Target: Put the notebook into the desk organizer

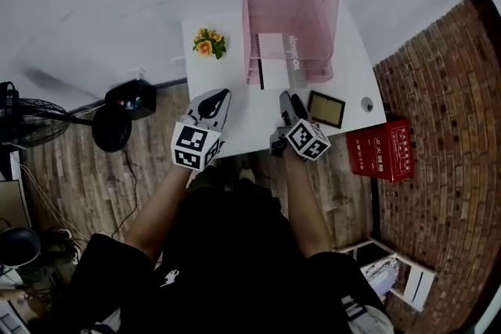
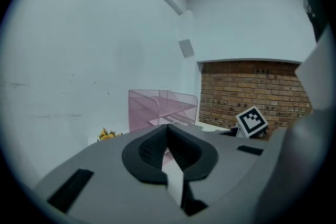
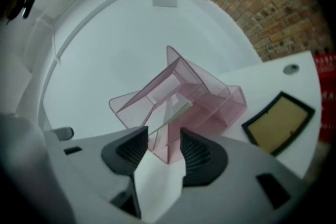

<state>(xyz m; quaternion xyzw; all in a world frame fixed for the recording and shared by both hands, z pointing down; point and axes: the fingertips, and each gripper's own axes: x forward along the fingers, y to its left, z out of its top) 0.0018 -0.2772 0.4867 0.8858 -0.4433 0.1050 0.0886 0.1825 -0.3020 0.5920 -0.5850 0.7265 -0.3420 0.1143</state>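
The pink see-through desk organizer (image 1: 313, 19) stands at the back of the white desk (image 1: 235, 129). A white notebook (image 1: 271, 52) sits inside it, its near edge at the organizer's front. My right gripper (image 1: 286, 96) hovers just in front of the organizer, open, with nothing between its jaws. In the right gripper view, the organizer (image 3: 210, 92) and the notebook (image 3: 176, 110) show beyond the parted jaws of the right gripper (image 3: 164, 131). My left gripper (image 1: 225, 93) stays over the desk's front left, shut and empty. In the left gripper view, the left gripper (image 2: 168, 127) points toward the organizer (image 2: 157, 105).
A black-framed picture (image 1: 326, 109) lies on the desk right of my right gripper, with a small round object (image 1: 367, 103) beyond it. Orange flowers (image 1: 209, 43) sit left of the organizer. On the floor are a red box (image 1: 381, 151) and a fan (image 1: 113, 117).
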